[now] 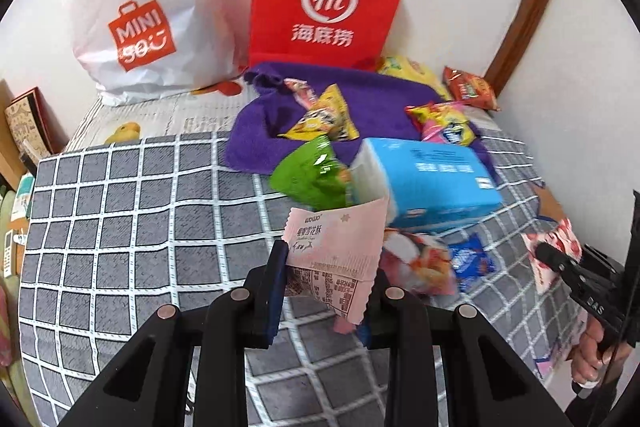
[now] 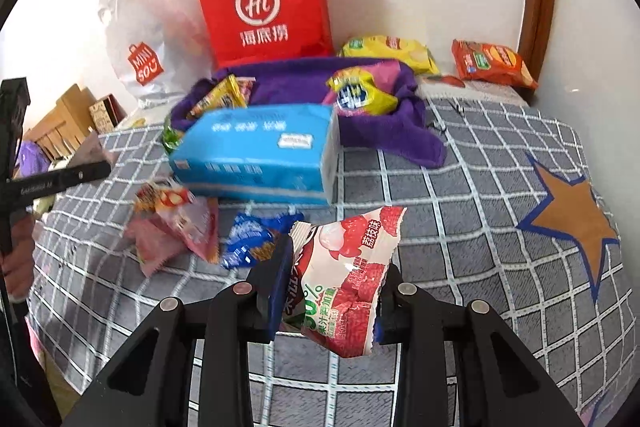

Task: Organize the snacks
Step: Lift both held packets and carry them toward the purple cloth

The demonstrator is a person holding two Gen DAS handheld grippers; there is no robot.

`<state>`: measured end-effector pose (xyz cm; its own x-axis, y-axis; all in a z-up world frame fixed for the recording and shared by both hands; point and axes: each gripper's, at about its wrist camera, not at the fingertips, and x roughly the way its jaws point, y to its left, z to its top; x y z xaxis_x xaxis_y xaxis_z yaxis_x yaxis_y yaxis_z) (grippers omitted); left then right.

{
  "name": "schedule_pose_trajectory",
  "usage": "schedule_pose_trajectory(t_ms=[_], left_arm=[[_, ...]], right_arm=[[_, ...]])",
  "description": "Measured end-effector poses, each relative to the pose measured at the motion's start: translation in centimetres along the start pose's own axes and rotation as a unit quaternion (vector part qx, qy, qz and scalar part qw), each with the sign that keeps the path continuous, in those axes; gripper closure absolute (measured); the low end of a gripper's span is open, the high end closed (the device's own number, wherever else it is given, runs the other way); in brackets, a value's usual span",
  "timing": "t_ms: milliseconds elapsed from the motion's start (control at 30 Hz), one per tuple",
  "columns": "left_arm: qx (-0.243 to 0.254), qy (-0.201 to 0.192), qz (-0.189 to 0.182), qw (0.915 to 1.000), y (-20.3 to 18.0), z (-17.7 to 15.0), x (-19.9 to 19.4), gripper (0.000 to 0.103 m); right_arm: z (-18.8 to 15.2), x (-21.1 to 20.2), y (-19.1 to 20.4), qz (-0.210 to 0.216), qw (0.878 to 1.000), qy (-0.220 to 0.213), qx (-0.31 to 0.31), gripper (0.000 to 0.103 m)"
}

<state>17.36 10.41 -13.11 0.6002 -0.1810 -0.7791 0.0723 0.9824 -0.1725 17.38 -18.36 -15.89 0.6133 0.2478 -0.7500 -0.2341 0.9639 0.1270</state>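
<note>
My left gripper [image 1: 326,275] is shut on a pale pink snack packet [image 1: 336,247], held above the checked bedspread [image 1: 120,207]. My right gripper [image 2: 334,287] is shut on a red-and-white lychee snack packet [image 2: 348,279], also lifted off the bedspread [image 2: 460,187]. In the left wrist view the right gripper [image 1: 548,253] shows at the right edge with that lychee packet [image 1: 556,247]. Loose snacks lie ahead: a blue packet [image 2: 252,237], a pink-red packet [image 2: 176,223], a green bag [image 1: 312,175], yellow bags [image 1: 328,117] on a purple towel [image 2: 380,131].
A blue tissue pack [image 2: 260,155] lies mid-bed. A red paper bag [image 2: 264,3] and a white plastic bag [image 1: 132,11] stand against the back wall. A yellow bag [image 2: 388,51] and an orange bag [image 2: 492,63] lie at the back right. A hand [image 2: 18,263] holds the left tool.
</note>
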Motion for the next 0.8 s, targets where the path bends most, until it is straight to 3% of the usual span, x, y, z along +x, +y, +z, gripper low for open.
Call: schedule_pose_trajectory(t_ms=[467,800], left_arm=[[0.011,-0.026,-0.014,0.9995,-3.0,0.2,-3.6,0.076],[0.019,-0.039,-0.021,0.9989,-4.5,1.4,-4.8,0.076]], right_arm=[[3.7,-3.2,1.2,-0.020,0.999,-0.036,-0.001,0.070],[5.5,-3.9,1.6,-0.034,0.999,-0.035,-0.003,0.070]])
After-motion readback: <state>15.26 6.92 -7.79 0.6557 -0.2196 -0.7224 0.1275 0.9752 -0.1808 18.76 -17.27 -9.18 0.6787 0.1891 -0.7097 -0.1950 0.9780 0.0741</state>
